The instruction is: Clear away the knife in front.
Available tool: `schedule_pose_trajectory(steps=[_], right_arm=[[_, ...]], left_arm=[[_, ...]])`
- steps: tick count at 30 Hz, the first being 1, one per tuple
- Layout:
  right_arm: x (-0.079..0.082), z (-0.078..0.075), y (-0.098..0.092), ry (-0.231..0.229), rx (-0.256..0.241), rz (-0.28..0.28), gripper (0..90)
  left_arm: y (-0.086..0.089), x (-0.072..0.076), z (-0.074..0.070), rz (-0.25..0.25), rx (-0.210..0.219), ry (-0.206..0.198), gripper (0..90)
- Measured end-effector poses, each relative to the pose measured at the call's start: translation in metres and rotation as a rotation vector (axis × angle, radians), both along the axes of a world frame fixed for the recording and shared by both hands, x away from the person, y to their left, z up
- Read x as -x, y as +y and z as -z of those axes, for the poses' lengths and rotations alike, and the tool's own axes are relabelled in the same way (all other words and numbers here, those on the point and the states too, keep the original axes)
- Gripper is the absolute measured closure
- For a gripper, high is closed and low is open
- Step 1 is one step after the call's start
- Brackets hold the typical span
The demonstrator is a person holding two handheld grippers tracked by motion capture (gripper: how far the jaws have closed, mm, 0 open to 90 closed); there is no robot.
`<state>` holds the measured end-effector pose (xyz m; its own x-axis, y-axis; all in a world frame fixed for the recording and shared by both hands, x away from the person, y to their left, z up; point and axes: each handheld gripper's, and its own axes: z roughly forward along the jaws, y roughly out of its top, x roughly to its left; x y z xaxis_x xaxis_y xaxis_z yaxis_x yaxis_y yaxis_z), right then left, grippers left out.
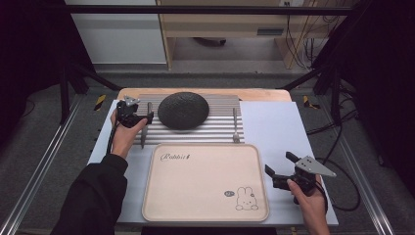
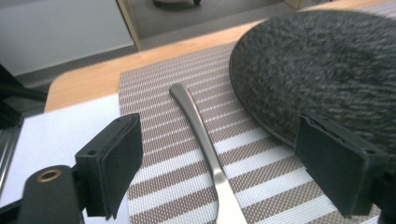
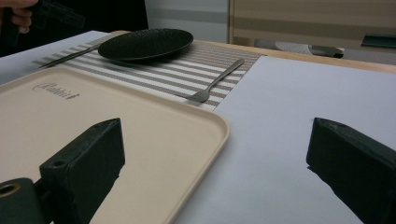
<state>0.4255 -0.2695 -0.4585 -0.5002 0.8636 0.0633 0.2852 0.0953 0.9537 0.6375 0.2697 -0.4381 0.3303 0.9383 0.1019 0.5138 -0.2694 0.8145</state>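
A dark round plate rests on a striped placemat at the back of the table. Left of the plate lies a metal knife, and right of it a fork. My left gripper is open just over the knife; in the left gripper view the knife handle runs between the jaws, with the plate beside the right jaw. My right gripper is open and holds nothing, low over the white sheet to the right of a beige rabbit tray.
In the right gripper view the tray corner is near the left jaw, with the fork, plate and knife beyond. Black frame bars and cables flank the table. The wooden table edge runs behind the placemat.
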Motion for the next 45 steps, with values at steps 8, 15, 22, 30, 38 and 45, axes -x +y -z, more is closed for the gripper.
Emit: schedule_pose_trajectory(steps=[8,15,22,30,38,45], right_arm=[[-0.001,0.001,0.0,0.006,0.004,-0.001,4.6],[-0.001,0.002,-0.001,0.011,0.002,-0.003,4.7],[-0.001,0.003,0.0,0.017,0.006,-0.006,4.8],[-0.002,0.003,-0.001,0.021,0.004,-0.006,5.1],[-0.002,0.004,0.0,0.026,0.006,-0.01,5.3],[-0.002,0.004,0.0,0.03,0.009,-0.012,5.5]], left_arm=[[0.006,-0.004,0.017,-0.027,0.018,0.048,27.1],[0.004,-0.008,0.026,-0.034,-0.008,0.067,37.8],[0.0,-0.012,0.032,-0.043,0.003,0.067,42.9],[-0.003,-0.015,0.039,-0.062,-0.001,0.102,47.8],[-0.006,-0.016,0.041,-0.05,-0.006,0.095,57.4],[-0.007,-0.018,0.043,-0.052,0.029,0.095,66.4]])
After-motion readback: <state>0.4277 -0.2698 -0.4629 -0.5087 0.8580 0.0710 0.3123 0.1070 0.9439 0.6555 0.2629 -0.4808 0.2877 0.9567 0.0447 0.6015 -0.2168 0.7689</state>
